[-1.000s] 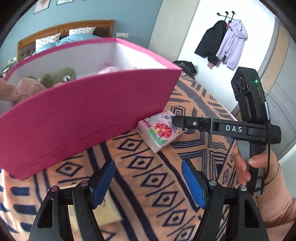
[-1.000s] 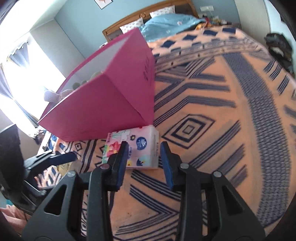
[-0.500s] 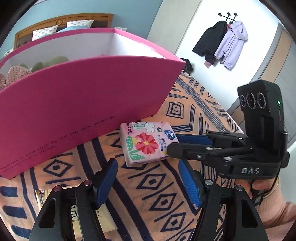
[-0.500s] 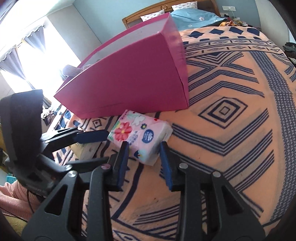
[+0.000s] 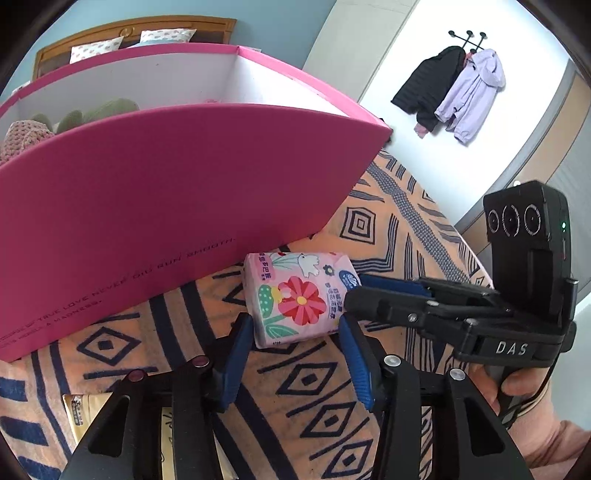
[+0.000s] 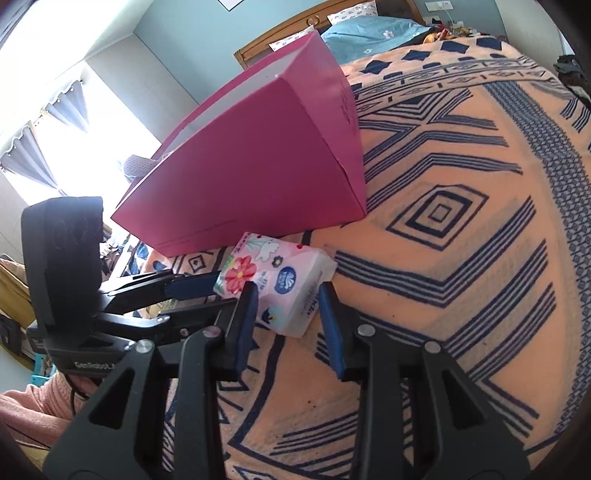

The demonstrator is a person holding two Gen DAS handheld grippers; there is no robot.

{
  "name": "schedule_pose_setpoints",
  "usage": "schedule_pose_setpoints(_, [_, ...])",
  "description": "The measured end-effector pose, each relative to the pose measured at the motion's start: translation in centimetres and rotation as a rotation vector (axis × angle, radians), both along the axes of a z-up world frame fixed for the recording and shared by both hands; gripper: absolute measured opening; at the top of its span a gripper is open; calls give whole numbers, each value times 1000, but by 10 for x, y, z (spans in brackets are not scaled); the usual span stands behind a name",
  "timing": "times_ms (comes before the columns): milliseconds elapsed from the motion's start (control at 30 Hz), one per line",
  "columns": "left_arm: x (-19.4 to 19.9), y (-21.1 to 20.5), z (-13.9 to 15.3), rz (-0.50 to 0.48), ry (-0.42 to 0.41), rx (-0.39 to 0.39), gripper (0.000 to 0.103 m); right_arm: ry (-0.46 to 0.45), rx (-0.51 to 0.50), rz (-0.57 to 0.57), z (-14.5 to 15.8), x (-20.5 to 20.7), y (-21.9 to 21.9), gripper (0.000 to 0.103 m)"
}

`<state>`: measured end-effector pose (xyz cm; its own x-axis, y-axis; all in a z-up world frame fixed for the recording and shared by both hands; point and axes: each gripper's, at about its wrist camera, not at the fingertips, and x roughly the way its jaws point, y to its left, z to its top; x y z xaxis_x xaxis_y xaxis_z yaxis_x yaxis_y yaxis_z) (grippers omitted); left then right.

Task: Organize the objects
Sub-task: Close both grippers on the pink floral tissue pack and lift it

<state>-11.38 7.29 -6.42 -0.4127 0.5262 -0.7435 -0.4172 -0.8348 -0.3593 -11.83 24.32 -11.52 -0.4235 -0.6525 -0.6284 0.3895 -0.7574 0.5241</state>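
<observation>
A pink flowered tissue pack (image 5: 295, 299) (image 6: 280, 273) lies on the orange patterned blanket, against the front wall of a tall pink box (image 5: 166, 203) (image 6: 258, 166). My left gripper (image 5: 295, 325) (image 6: 214, 295) has its jaws closing on the pack's near end, and both blue pads touch its sides. From the right, my right gripper (image 6: 286, 295) (image 5: 354, 290) straddles the pack's other end. Its jaws are closing a little, with the pads against the pack on both sides.
Plush toys (image 5: 92, 110) show over the box's rim. A yellow packet (image 5: 85, 417) lies on the blanket (image 6: 443, 221) under my left gripper. Coats (image 5: 450, 85) hang on the far wall. A bed headboard with pillows (image 6: 332, 22) stands behind the box.
The left jaws have narrowed from wide apart onto the pack. The right gripper has come in from the right, and the pack now sits between its pads instead of ahead of them.
</observation>
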Motion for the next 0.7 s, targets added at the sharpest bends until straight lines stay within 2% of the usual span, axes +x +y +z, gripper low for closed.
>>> schedule_pose_setpoints(267, [3,2,2,-2,7,-10,46,-4,0,-3,-1,3,0,32])
schedule_pose_setpoints(700, [20,1,19,-7,55,13,46,77,20,-10,19,21,-3,32])
